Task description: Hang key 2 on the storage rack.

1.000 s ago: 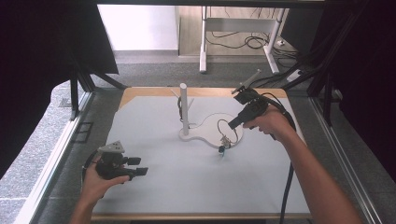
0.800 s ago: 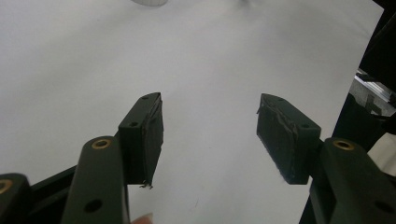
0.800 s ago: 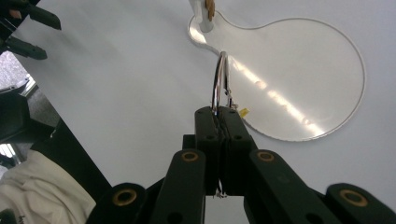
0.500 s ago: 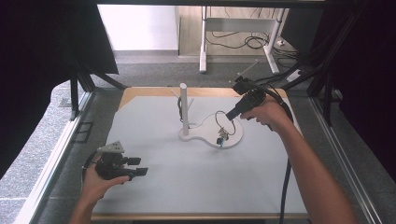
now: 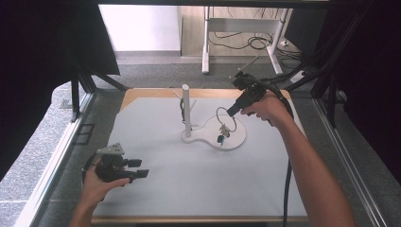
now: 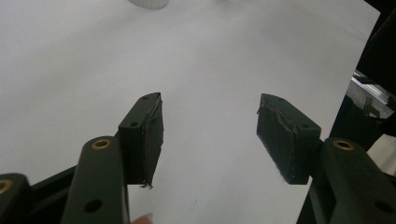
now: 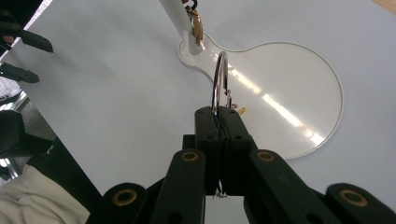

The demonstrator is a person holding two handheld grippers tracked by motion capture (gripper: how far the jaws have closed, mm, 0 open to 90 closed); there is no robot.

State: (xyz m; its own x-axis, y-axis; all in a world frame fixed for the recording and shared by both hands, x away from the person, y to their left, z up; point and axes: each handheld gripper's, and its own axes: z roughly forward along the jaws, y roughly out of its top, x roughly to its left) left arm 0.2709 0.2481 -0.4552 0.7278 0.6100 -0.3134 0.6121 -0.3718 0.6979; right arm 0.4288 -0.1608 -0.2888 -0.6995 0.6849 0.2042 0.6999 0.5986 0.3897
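In the high view we see our right tool at about one o'clock from the middle of the table, above the round part of the white stand base. Its jaws are pressed together on the key ring, a thin metal loop that rises from the tips. Keys hang below the loop over the round base; we cannot tell whether they touch it.

In the right gripper view the same right tool pinches the lower edge of the key ring, which stands upright and edge-on between the closed pads. Beyond it, toward twelve o'clock, the white post rises from the narrow end of the stand base, with a small brass clasp hanging at the post's side.

In the high view the post stands upright at about nine o'clock from the ring, well apart from it.

Our left tool sits at about eight o'clock on the table, held low in the left hand. In the left gripper view the left tool has its jaws spread wide with nothing between them, over bare table surface.
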